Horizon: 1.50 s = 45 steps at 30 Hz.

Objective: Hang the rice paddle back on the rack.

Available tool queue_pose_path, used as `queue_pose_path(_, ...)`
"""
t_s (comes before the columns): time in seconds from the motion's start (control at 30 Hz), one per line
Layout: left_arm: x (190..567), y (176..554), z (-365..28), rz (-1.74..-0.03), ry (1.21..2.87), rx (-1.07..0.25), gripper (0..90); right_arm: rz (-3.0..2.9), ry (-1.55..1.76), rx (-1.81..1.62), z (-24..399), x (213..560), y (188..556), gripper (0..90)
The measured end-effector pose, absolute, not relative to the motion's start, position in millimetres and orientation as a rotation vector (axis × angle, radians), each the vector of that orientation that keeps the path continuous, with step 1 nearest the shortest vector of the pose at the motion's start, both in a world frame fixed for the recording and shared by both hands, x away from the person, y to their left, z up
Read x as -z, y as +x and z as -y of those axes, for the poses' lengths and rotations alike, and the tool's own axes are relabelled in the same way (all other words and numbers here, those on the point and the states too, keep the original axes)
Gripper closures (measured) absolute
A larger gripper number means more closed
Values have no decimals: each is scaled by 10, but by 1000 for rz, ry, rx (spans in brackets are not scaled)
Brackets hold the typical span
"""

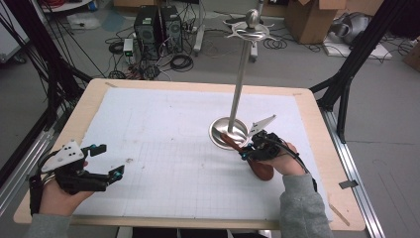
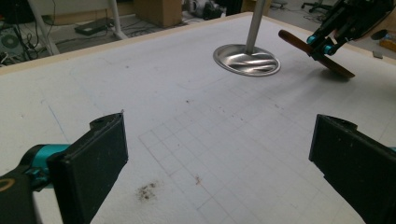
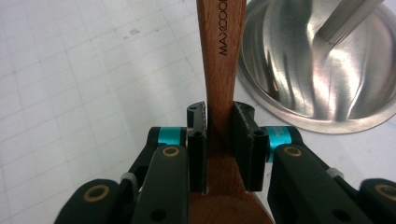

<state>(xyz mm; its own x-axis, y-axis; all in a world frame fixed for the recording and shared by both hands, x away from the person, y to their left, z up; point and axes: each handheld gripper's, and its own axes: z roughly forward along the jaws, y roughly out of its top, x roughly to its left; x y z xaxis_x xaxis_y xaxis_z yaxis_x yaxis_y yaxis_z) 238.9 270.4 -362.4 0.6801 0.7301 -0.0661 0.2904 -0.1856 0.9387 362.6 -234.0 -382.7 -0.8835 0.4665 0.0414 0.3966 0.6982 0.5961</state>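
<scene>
While the right gripper (image 3: pixel 219 149) clamps a wooden spoon (image 3: pixel 220 70), its handle points toward the stand base (image 3: pixel 322 79) — close beside it. Left gripper (image 2: pixel 219 158) gapes wide, empty — well apart.

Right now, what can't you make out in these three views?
- Wooden spoon: handle tip cut off by the top edge in the right gripper view; bowl hidden behind the right gripper.
- Spoon print, right gripper view: "MAXCOO…", rest cut off.
- Stand top: hook count too small and blurred in the high view.
- Left gripper: body cut off by the bottom edge in its own view.

Reddish-brown wooden spoon (image 3: pixel 219 56); silver stand base (image 1: pixel 228 132); white gridded mat (image 1: pixel 163 148); black-teal right tool (image 3: pixel 220 135)
</scene>
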Motion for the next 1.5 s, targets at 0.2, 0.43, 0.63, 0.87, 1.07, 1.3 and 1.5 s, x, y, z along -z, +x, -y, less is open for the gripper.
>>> queue_pose_path(0.2, 3622, 2386, -2690, -816, 1765, -486, 49, -2742, 723, -1034, 2440, 3741, 3604, 764)
queue_pose_path(0.43, 3627, 2393, -2667, -811, 1770, -480, 49, -2691, 708, -1161, 2551, 3650, 3587, 766)
queue_pose_path(0.63, 3632, 2404, -2661, -810, 1769, -475, 49, -2632, 718, -1224, 2623, 3590, 3568, 768)
queue_pose_path(0.87, 3632, 2415, -2657, -807, 1770, -474, 49, -2586, 730, -1280, 2708, 3534, 3544, 769)
queue_pose_path(1.07, 3639, 2426, -2658, -810, 1773, -472, 49, -2539, 720, -1334, 2767, 3493, 3526, 771)
queue_pose_path(1.3, 3655, 2438, -2644, -815, 1773, -461, 50, -2491, 727, -1395, 2850, 3452, 3513, 771)
queue_pose_path(1.5, 3649, 2449, -2641, -811, 1773, -460, 49, -2463, 729, -1446, 2907, 3414, 3493, 772)
